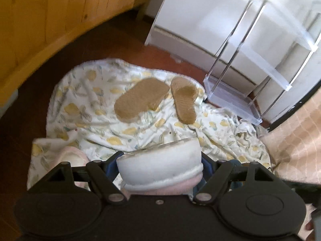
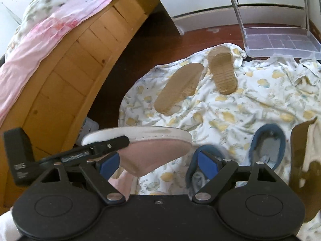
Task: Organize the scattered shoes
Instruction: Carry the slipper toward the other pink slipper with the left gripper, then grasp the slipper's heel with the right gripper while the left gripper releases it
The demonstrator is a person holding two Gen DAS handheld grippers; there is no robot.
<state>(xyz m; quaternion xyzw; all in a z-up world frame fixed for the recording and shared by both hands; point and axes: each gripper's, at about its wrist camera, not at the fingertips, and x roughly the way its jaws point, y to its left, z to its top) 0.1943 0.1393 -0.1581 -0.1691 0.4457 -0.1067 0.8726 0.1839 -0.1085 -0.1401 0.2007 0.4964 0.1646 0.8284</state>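
Slippers lie scattered on a lemon-print sheet [image 1: 96,108] spread over the dark floor; the left tongs [image 1: 159,163] are closed on a pink slipper with a thick white sole [image 1: 160,160], held off the sheet with the sole turned up and to the far side; in the right wrist view that same slipper [image 2: 140,140] hangs at the near left, clamped by the other tool's black arm; the right tongs [image 2: 158,163] stand wide with nothing between the blue pads [image 2: 207,163]; under and right of them lie two blue slippers [image 2: 267,146] on the sheet; a second pink slipper [image 1: 70,156] rests at the near left of the sheet; farther off, two tan slippers lie close together, one sole up [image 1: 141,98] to the left, the other [image 1: 184,100] to its right; a clear plastic rack [image 1: 250,64] stands at the far right, its bottom tray [image 2: 280,46] just beyond the sheet's edge; a wooden bed frame [image 2: 70,60] runs along the left.
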